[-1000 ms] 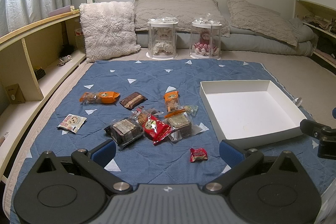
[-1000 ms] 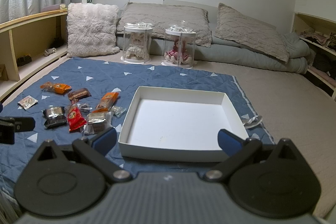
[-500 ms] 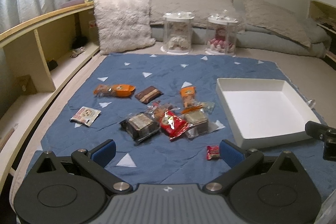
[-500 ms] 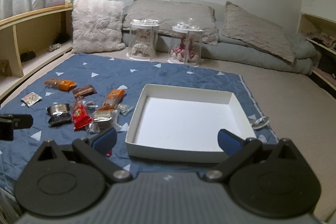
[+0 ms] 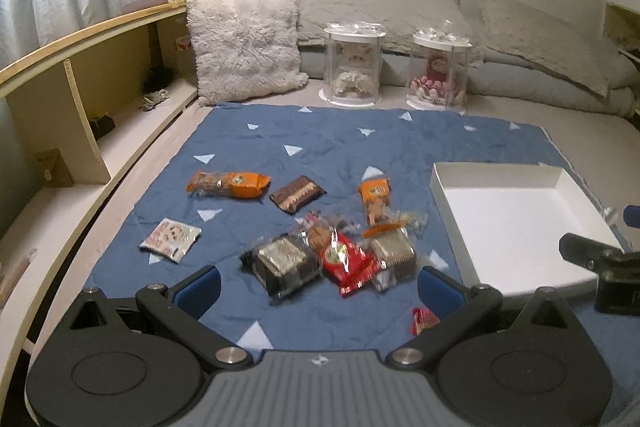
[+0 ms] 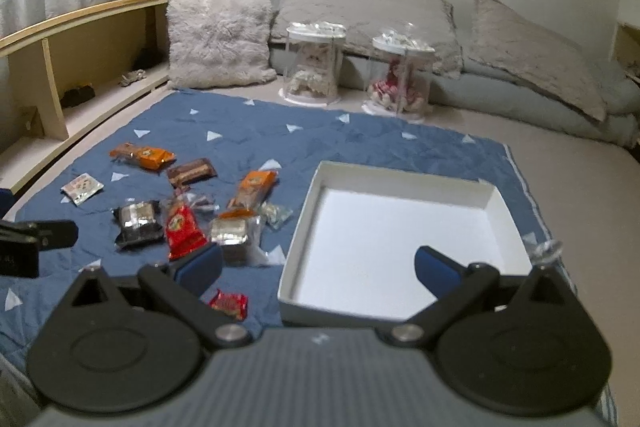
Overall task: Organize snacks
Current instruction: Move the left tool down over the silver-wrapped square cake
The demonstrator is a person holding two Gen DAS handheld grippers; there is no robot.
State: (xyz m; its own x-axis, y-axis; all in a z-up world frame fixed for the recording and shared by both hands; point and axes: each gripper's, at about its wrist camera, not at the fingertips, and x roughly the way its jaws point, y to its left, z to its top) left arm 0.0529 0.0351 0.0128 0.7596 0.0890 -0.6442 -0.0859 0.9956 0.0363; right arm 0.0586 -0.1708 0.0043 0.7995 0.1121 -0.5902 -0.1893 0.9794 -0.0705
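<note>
Several wrapped snacks lie on a blue blanket (image 5: 328, 147): an orange bar (image 5: 228, 183), a brown bar (image 5: 297, 193), a red packet (image 5: 346, 261), a dark cake pack (image 5: 280, 263), a white packet (image 5: 170, 234) and a small red candy (image 5: 425, 319). An empty white box (image 5: 516, 227) lies to their right, also in the right wrist view (image 6: 404, 223). My left gripper (image 5: 318, 287) is open and empty above the near snacks. My right gripper (image 6: 318, 267) is open and empty over the box's near left corner.
Two clear jars with dolls (image 5: 352, 67) (image 5: 438, 71) stand beyond the blanket. A fluffy pillow (image 5: 244, 39) and grey cushions (image 5: 380, 7) lie at the back. A wooden shelf (image 5: 80, 87) runs along the left. A clear wrapper (image 6: 546, 251) lies right of the box.
Both grippers have swung left and drawn nearer the blanket; the snacks now sit more central in the left wrist view. Nothing has been taken hold of.
</note>
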